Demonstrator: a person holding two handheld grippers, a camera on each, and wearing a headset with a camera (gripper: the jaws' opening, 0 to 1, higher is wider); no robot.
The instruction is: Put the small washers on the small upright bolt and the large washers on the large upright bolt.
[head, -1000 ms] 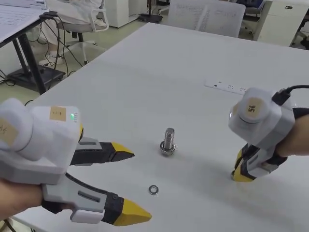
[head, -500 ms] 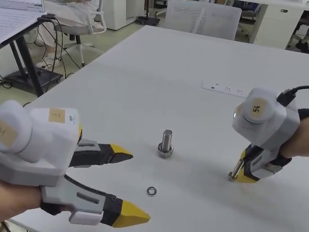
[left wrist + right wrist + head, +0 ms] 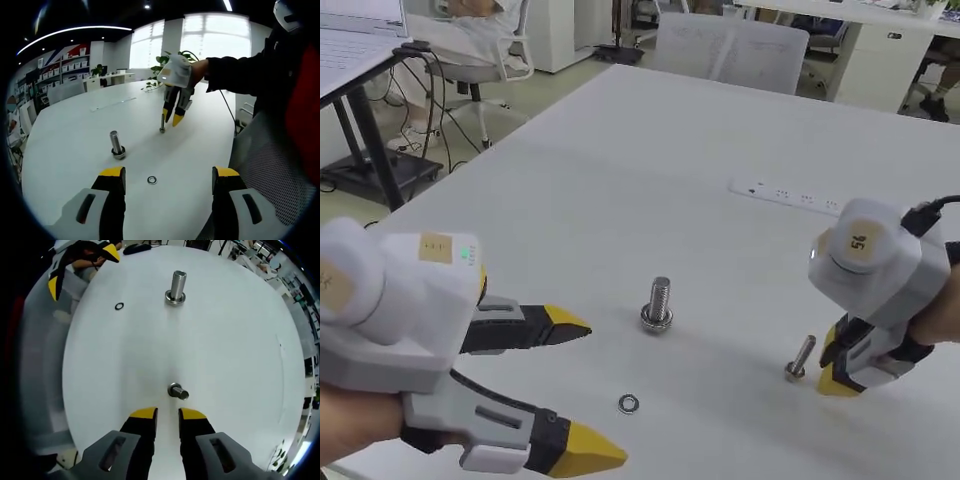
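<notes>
A large upright bolt (image 3: 658, 303) (image 3: 117, 145) (image 3: 176, 287) stands mid-table with a washer around its base. A small bolt (image 3: 800, 358) (image 3: 163, 123) (image 3: 177, 390) stands on its head to the right of it. One small washer (image 3: 629, 404) (image 3: 152, 179) (image 3: 119, 306) lies flat on the white table (image 3: 620, 180). My left gripper (image 3: 582, 390) (image 3: 170, 172) is wide open and holds nothing, with the washer just beyond its tips. My right gripper (image 3: 835, 382) (image 3: 168, 414) points down right beside the small bolt, jaws slightly apart and off it.
A white power strip (image 3: 788, 196) lies behind the bolts. A grey chair (image 3: 725, 45) stands at the far table edge. To the left, past the table edge, are a desk with hanging cables (image 3: 380, 110) and a seated person (image 3: 470, 20).
The small bolt, between the right gripper's jaws half a second ago, now stands free. The right gripper has let it go and drawn a little to the right. The left gripper stays open.
</notes>
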